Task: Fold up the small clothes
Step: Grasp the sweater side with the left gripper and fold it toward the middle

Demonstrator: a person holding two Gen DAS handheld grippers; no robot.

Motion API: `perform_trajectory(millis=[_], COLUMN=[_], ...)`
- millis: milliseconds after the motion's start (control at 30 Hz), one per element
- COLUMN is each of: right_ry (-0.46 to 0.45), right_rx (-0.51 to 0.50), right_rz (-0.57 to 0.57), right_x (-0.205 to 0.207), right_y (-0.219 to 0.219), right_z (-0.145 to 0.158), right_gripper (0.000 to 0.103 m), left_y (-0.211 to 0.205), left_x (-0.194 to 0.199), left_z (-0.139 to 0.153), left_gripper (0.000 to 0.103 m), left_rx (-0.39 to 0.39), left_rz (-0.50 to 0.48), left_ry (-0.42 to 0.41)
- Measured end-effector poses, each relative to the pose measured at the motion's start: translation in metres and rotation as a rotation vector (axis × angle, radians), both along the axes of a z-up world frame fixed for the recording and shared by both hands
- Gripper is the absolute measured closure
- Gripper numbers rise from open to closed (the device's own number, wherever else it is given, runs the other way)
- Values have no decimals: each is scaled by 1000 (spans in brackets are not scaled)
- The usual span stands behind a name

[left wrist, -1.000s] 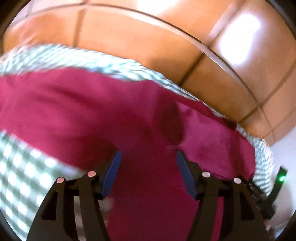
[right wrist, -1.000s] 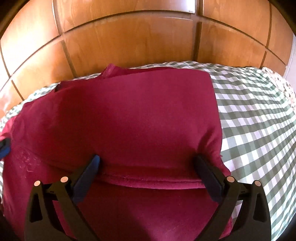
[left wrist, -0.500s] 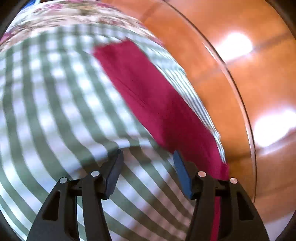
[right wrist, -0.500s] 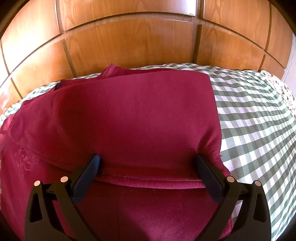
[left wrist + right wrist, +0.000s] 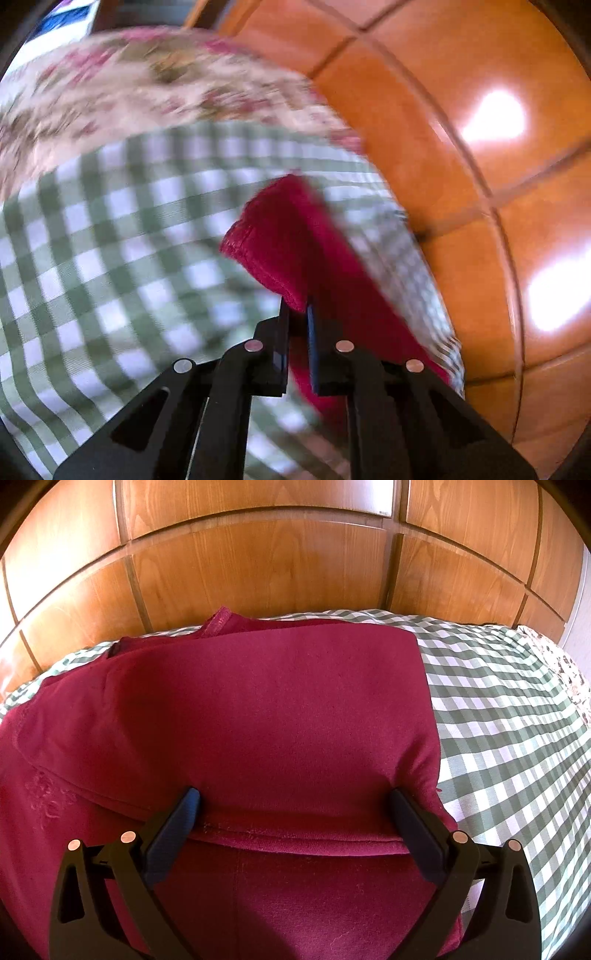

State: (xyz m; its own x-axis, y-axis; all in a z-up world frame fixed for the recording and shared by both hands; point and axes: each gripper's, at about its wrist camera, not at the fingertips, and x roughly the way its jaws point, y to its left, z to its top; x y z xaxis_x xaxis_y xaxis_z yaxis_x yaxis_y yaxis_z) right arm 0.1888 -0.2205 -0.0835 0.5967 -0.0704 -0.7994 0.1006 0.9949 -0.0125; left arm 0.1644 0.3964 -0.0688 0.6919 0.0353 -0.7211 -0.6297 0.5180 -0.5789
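Observation:
A dark red garment (image 5: 258, 709) lies folded on a green-and-white checked bedcover (image 5: 498, 720). My right gripper (image 5: 291, 801) stands wide open low over its near part, with a folded hem ridge running between the two fingers. In the left wrist view my left gripper (image 5: 297, 308) is shut on a corner of the red garment (image 5: 280, 240), and the cloth is pinched between the pads. That corner bulges out just beyond the fingertips, above the checked cover (image 5: 110, 240). The view is blurred by motion.
A glossy wooden panelled board (image 5: 258, 565) rises right behind the bed, and shows at the right in the left wrist view (image 5: 480, 184). A floral-print cloth (image 5: 147, 81) lies beyond the checked cover, also at the far right edge (image 5: 569, 664).
My left gripper swung away from over the garment's middle, across the checked cover, to the garment's corner, rolled, and closed on the cloth. The right gripper has stayed put, open.

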Motion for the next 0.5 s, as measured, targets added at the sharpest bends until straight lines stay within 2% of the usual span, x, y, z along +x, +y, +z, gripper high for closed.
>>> perform_trajectory(millis=[100,267,367,500], right_ry=[-1,-1,-2,-3], right_rx=[-3,-1,3,11], right_rz=[1,1,0,0], right_x=[0,0,-1,0], right_y=[-1,0,-1,-1], right_z=[0,0,0,0], right_gripper=[3,3,3,3], left_y=[-40,-141,-207,-283], left_x=[9,26,31,43], left_z=[31,76,81,64], left_gripper=[96,96,96,93], left_rx=[58,140,158,157], left_rz=[-117,-387,-537,-704], left_ry=[-92,-217,-232,-195])
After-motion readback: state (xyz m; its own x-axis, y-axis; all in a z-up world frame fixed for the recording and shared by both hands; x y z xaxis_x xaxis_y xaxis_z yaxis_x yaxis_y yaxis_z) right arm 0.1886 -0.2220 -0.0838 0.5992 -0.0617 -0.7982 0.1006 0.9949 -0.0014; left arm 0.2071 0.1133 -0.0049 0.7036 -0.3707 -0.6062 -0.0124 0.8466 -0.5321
